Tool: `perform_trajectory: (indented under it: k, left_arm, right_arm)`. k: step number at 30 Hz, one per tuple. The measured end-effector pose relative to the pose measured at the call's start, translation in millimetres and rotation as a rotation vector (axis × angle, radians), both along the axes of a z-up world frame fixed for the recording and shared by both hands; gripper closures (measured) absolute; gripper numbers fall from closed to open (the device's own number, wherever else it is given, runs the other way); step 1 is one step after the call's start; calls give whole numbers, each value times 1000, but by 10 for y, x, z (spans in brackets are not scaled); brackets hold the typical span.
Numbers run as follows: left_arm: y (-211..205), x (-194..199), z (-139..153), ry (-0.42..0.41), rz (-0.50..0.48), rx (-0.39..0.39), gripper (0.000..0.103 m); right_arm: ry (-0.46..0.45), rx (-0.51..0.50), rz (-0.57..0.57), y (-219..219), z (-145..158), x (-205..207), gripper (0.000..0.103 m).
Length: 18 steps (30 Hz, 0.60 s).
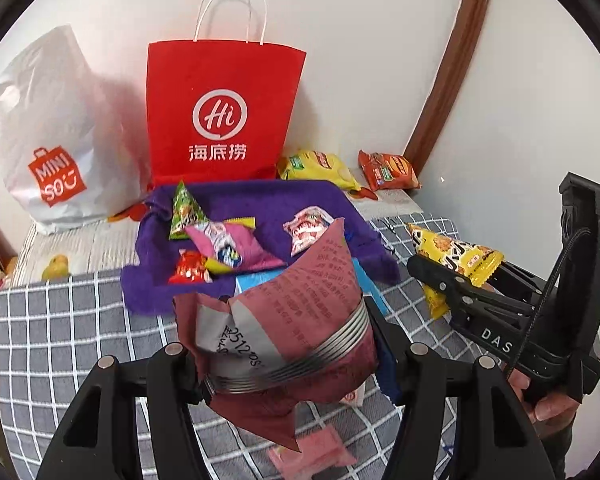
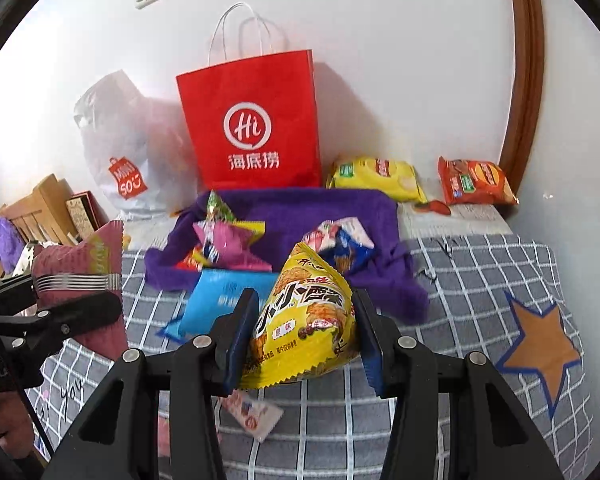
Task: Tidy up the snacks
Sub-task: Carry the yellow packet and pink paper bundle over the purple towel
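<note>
1. Left tool [image 1: 288, 360]: closed partway on a maroon snack bag [image 1: 300, 312], pinched low so the bag stands upright and clear of the surface.

2. Right tool [image 2: 304, 340]: closed partway on a yellow snack bag [image 2: 304, 320], gripped across its width, held above the checked cloth [image 2: 460, 280].

3. Both bags hang just in front of the purple tray [image 1: 260, 196], which already contains several small packets. Judgement: the tray is the collection point, and both bags are lifted for transfer into it.

4. A blue packet [image 2: 228, 300] lies against the tray's front edge; 2 more bags, yellow [image 2: 380, 176] and orange [image 2: 476, 182], lie behind the tray near the wall.

5. A red paper bag [image 1: 220, 112] and a white plastic bag [image 1: 48, 132] stand against the white wall. Brown wooden trim runs up the corner.
</note>
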<state>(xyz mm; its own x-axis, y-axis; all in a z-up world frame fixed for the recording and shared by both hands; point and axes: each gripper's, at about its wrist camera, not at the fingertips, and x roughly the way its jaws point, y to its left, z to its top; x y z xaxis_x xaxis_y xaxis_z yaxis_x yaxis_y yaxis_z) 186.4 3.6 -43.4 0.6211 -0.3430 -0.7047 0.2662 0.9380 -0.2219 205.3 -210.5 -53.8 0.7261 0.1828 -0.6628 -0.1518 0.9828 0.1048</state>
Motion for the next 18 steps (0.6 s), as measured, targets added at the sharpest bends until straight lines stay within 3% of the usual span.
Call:
perform_trajectory:
  k: [9,18]
  left_arm:
    - [44,427,233,-26,30,32,43]
    - [157,869,213,-9,66,29,43]
  right_arm:
    - [-32,0,-18,-15,197,600,56]
    - [-21,14,-9,53,161,1137,56]
